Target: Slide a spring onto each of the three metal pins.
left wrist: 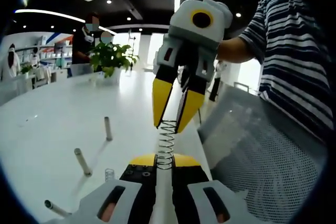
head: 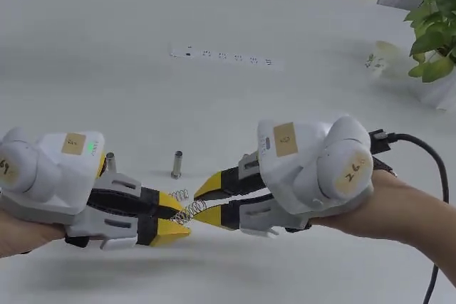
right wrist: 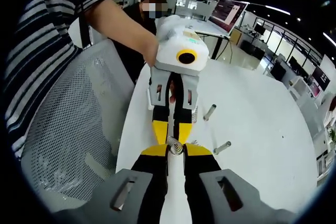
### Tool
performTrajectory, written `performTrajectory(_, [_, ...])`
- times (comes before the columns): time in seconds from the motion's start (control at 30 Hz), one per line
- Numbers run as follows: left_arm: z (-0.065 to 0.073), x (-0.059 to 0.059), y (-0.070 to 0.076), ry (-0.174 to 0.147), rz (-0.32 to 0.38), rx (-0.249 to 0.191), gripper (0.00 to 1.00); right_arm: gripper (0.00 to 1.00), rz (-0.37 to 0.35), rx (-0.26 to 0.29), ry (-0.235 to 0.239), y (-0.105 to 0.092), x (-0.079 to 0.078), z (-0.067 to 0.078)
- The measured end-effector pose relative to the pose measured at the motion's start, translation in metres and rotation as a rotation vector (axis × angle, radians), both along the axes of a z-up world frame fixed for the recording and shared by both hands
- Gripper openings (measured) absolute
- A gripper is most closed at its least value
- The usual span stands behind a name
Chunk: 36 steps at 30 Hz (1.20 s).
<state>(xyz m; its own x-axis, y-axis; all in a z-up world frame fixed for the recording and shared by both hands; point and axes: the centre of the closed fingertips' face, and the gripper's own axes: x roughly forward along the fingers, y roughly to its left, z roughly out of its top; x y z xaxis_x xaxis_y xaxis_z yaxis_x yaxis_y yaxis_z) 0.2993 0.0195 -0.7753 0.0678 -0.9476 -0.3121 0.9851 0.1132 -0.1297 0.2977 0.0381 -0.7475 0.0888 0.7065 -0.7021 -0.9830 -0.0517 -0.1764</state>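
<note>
Left hand-held gripper (left wrist: 165, 161), right hand-held gripper (right wrist: 176, 150) — both clamp 1 silvery, seemingly stretched spring (left wrist: 167, 140).

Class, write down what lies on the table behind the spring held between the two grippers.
A second spring lies just behind the held spring, then an upright pin. Another pin stands partly covered by the left gripper; its base is hidden.

One pin (head: 110, 161) half hidden behind the left gripper (head: 179, 220); plant (head: 434, 26) cropped.

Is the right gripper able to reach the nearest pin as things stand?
Probably yes: the pin stands free just beyond the right gripper, but the left gripper also holds its spring.
</note>
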Motion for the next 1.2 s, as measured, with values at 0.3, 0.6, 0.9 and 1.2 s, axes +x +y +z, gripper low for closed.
performTrajectory(0.3, [-0.001, 0.0, 0.0, -0.002, -0.003, 0.006, 0.02, 0.08, 0.016, 0.018, -0.012, 0.009, -0.002, 0.003])
performTrajectory(0.6, [0.0, -0.003, -0.006, -0.006, -0.018, 0.005, 0.02, 0.08, 0.029, 0.037, -0.026, 0.017, -0.004, 0.006])
performTrajectory(0.9, [-0.001, -0.002, -0.005, -0.008, -0.01, 0.014, 0.02, 0.08, 0.053, 0.038, -0.07, 0.021, -0.006, 0.005])
performTrajectory(1.2, [0.003, 0.003, -0.001, 0.004, 0.015, -0.002, 0.03, 0.08, 0.07, 0.042, -0.113, 0.022, -0.002, 0.009])
